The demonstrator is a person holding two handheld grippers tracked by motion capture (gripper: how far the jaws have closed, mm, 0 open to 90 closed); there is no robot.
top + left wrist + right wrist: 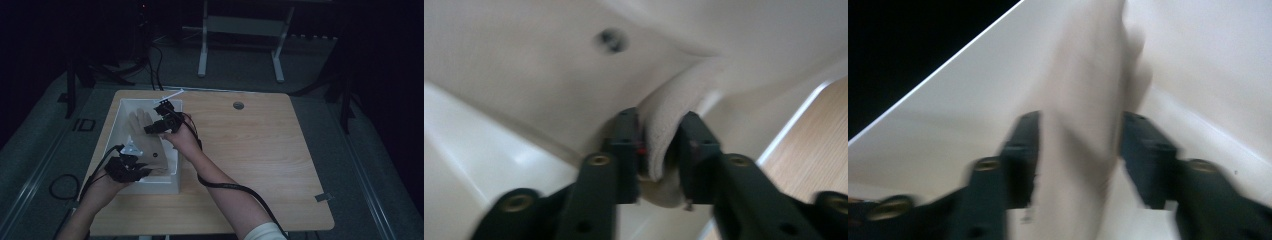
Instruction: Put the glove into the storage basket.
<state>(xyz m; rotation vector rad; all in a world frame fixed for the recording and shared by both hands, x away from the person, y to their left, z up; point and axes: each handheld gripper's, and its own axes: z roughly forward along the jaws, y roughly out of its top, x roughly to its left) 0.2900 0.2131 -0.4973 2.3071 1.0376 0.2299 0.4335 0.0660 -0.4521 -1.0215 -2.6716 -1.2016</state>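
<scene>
A pale beige glove (136, 131) lies inside a white open box (150, 188) on the left part of a wooden table (250, 150). At the box's near end, my left gripper (129, 169) is shut on the glove's edge. In the left gripper view that folded edge (663, 125) is pinched between the jaws of the left gripper (659, 147). My right gripper (161, 123) reaches in over the box's right wall. In the right gripper view the right gripper (1080, 160) stands open, with a blurred part of the glove (1083, 115) between its jaws.
The box's floor has a small dark hole (611, 40). A round grommet (238, 105) sits in the tabletop at the back. Bare wood (819, 135) lies right of the box. Beyond the table stand a white frame's legs (202, 55) on dark floor.
</scene>
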